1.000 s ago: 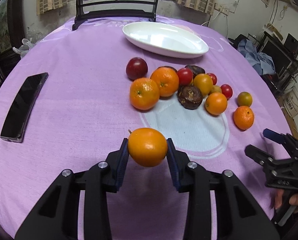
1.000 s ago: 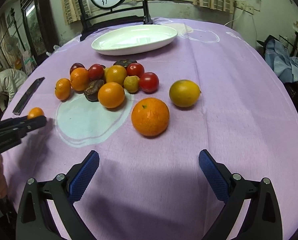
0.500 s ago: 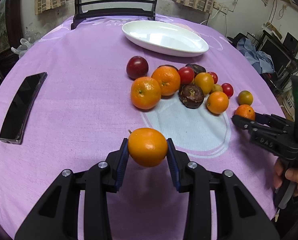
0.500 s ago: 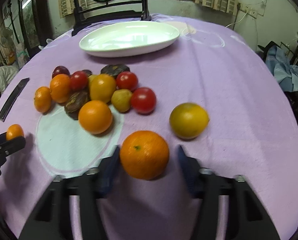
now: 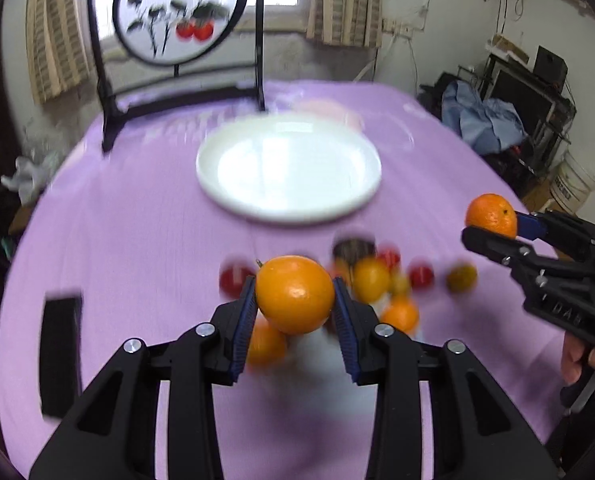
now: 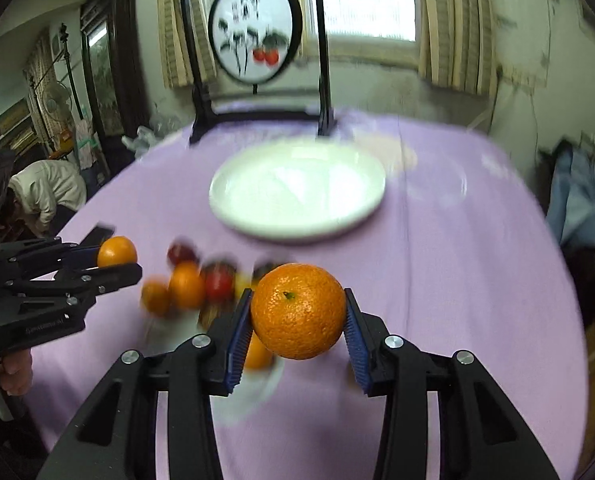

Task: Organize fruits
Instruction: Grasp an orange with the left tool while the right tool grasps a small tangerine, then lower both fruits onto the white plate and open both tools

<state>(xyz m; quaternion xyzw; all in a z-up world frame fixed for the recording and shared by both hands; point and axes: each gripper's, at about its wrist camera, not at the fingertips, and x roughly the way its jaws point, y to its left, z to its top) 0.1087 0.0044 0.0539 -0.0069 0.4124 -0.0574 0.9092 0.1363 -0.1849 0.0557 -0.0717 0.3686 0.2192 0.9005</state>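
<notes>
My left gripper (image 5: pixel 295 304) is shut on a smooth orange (image 5: pixel 294 293) and holds it in the air above the fruit pile. My right gripper (image 6: pixel 297 320) is shut on a dimpled orange (image 6: pixel 298 311), also lifted. Each gripper shows in the other's view: the right gripper (image 5: pixel 493 226) at the right with its orange (image 5: pixel 490 214), the left gripper (image 6: pixel 115 260) at the left with its orange (image 6: pixel 116 251). An empty white plate (image 5: pixel 253 196) lies beyond the pile; it also shows in the right wrist view (image 6: pixel 237 216). Blurred oranges and tomatoes (image 5: pixel 397 280) lie below.
A dark phone (image 5: pixel 59 354) lies on the purple tablecloth (image 5: pixel 137 240) at the left. A black-framed round screen (image 5: pixel 177 12) stands at the table's far edge. Room clutter (image 5: pixel 489 124) lies beyond the table's right edge.
My right gripper closed on the dimpled orange and lifted it off the cloth. Both grippers rose and tilted up toward the plate, each carrying its orange. The views are motion-blurred.
</notes>
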